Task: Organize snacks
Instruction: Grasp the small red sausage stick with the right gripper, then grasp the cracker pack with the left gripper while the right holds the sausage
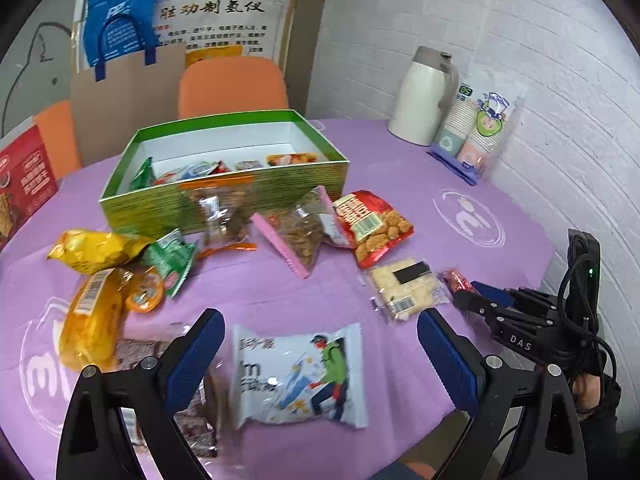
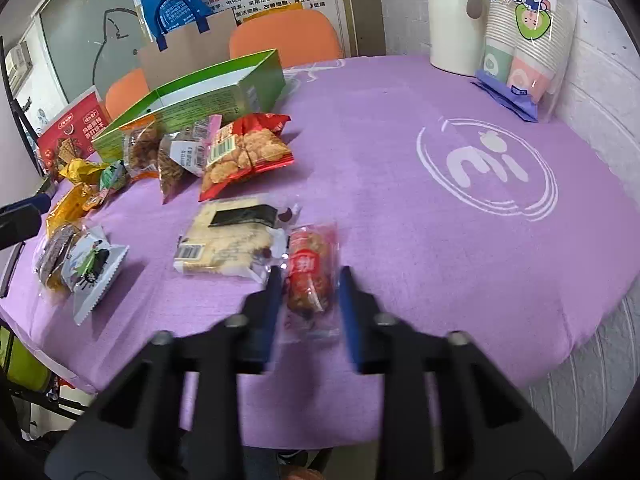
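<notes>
Where snacks lie, purple tablecloth [image 2: 400,128], perhaps felt.

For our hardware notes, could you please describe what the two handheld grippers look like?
Both are black with silver screws and ribbed blue pads. The left gripper spreads two angular arms. The right gripper reads "DAS", with black cables and a green light; a dark sleeve shows behind it.

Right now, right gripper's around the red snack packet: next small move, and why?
Probably lift. The right gripper looks closed on the red snack packet, which lies flat on the purple tablecloth; raising it clears the way to the green box.
</notes>
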